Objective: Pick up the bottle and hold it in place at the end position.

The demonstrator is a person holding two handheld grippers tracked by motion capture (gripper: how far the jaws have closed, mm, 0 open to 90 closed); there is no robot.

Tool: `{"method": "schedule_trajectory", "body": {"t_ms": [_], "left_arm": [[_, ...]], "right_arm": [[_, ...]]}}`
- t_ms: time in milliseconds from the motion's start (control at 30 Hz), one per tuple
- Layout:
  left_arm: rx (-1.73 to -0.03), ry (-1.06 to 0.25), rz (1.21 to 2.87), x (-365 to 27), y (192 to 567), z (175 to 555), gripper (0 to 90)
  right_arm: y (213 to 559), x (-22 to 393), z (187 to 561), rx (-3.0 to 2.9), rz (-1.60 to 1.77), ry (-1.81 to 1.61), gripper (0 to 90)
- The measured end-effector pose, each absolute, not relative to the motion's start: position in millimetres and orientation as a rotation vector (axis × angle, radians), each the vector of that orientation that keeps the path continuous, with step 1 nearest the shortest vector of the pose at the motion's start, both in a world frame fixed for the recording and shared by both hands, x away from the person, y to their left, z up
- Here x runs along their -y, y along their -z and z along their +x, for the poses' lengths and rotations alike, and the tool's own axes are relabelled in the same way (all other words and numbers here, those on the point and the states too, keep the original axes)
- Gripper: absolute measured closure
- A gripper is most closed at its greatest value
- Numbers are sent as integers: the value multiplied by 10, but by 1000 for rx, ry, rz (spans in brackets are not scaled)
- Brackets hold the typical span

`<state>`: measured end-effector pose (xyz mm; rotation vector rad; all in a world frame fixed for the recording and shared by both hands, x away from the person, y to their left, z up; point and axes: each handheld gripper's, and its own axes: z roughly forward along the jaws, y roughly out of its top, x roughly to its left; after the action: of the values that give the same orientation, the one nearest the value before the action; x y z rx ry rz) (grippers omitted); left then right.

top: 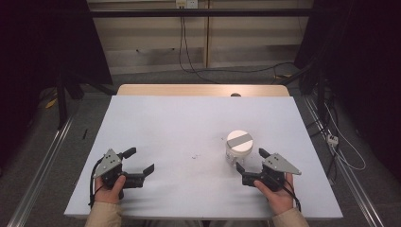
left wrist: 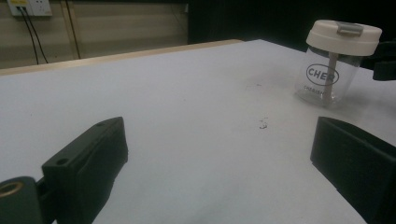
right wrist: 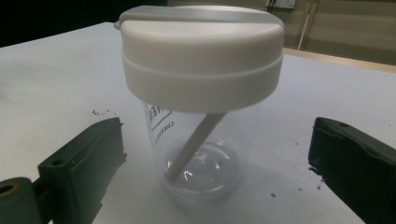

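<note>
A clear plastic cup [top: 239, 147] with a white lid and a grey slider stands upright right of the table's middle. Its wall bears dark lettering [left wrist: 322, 74], and a pale straw leans inside it [right wrist: 194, 144]. My right gripper [top: 251, 160] is open just in front of the cup, its jaws wide on either side and not touching it. My left gripper [top: 140, 161] rests open near the front left of the table, pointing toward the cup with nothing between its jaws. A hand holds each gripper from the table's near edge.
The white table top [top: 189, 123] has a wooden strip along its far edge [top: 203, 90] and small dark specks [left wrist: 263, 124] near the middle. Cables trail on the floor beyond and to the right [top: 340, 142]. A metal rail [top: 42, 161] runs along the left.
</note>
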<state>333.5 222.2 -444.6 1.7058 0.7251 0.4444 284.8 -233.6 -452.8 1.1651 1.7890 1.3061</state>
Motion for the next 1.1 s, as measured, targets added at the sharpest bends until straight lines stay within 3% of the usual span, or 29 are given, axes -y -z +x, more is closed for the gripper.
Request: {"method": "schedule_trajectory", "body": {"t_ms": [867,1100], "left_arm": [[-735,-428,1701,-2224,4460,3348,36],[-738,-426,1700,-2223,4460,3351,36]], "right_arm": [[4587,1956,3234,-1755,1271,-1281,59],[4601,1923,3293,-1753,1277,-1236,103]]}}
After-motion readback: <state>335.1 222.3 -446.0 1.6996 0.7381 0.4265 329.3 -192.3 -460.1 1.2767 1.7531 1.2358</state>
